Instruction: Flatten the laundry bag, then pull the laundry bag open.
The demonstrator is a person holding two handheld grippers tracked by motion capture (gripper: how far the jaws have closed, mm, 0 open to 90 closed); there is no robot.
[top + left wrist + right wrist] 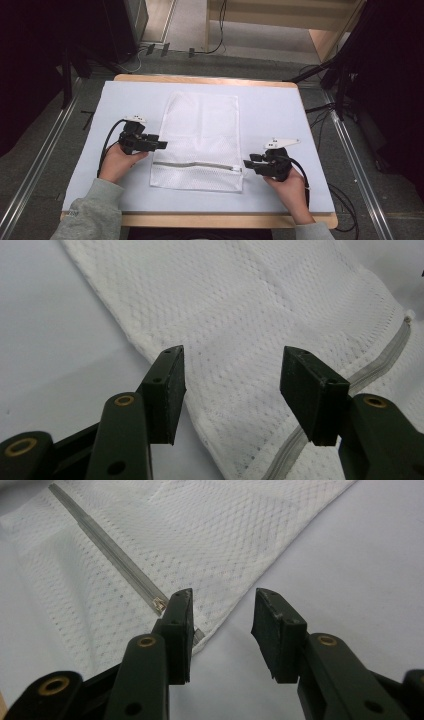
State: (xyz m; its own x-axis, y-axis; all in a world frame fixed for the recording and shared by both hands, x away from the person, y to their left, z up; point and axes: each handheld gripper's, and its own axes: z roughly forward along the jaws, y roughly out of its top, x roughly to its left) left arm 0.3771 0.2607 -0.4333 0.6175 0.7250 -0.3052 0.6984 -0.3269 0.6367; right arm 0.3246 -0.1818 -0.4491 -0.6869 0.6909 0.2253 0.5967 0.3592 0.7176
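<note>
A white mesh laundry bag (201, 141) lies flat between the two grippers, zip (197, 165) shut. The approach is judged in hand. The left gripper (232, 385) is held wide open over the bag's edge; the right gripper (222, 630), also open, is held by the zip's end, which must next be pinched. Beneath lies a pale blue mat (280, 125) on a wooden table (210, 220); cables (215, 47) trail across the floor beyond.

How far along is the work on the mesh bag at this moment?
Barely started. Done: the white mesh laundry bag lies flat on the table, its zipper looking closed. In hand: both tongs are open and hold nothing, the left tongs at the bag's left edge, the right tongs by the zipper pull. Left: gripping the bag and working the zipper.
</note>
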